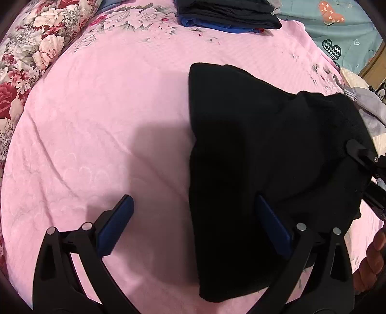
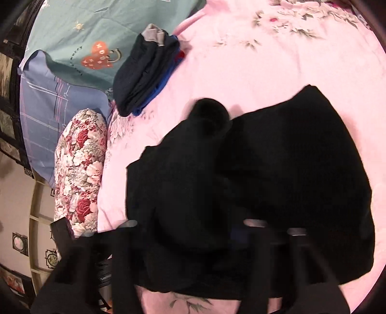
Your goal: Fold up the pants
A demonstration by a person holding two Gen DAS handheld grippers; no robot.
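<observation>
The left tool stands wide open over the pink bedspread, its left finger on bare cover and its right finger at the near left edge of the black pants, gripping nothing. The pants lie partly folded on the bed, spreading ahead and to the right of that tool, with a stack of folded dark clothes far ahead of it. The right tool is blurred with black cloth bunched between its fingers; whether it grips the pants I cannot tell.
</observation>
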